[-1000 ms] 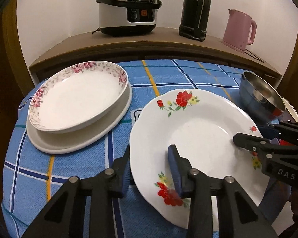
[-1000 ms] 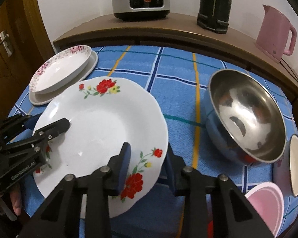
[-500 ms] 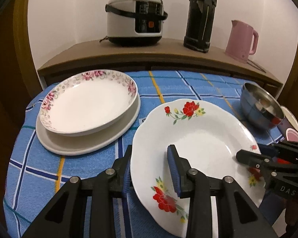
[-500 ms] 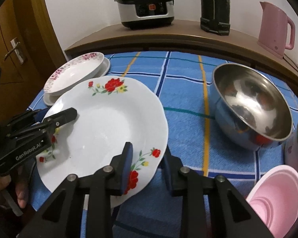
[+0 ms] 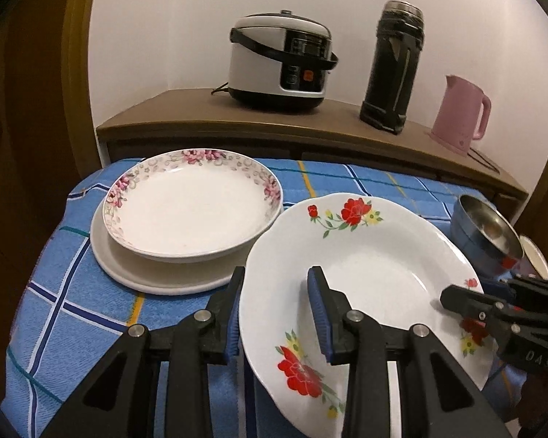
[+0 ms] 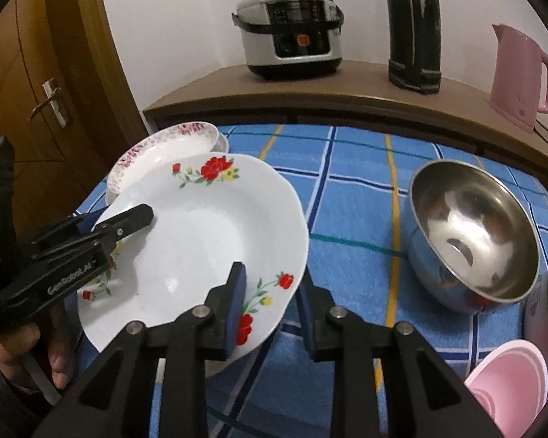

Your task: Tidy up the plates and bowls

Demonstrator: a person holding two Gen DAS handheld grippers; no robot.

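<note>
Left wrist view showed the left gripper (image 5: 274, 314) clamped on the near rim of the red-flowered plate (image 5: 369, 273), tilted above the blue checked surface (image 5: 54, 292) beside two stacked plates (image 5: 186, 211). The right gripper (image 6: 270, 303) gripped its opposite rim, fingers (image 6: 235, 292) closing.

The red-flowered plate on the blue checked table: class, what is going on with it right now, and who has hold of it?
A person holds the red-flowered plate with two sets of tongs, one in each hand. The left tongs grip its near-left rim and the right tongs grip the opposite rim, one finger above and one below. The plate is tilted, beside a stack of a pink-flowered dish on a plain plate. A steel bowl and a pink bowl wait to the right.
</note>
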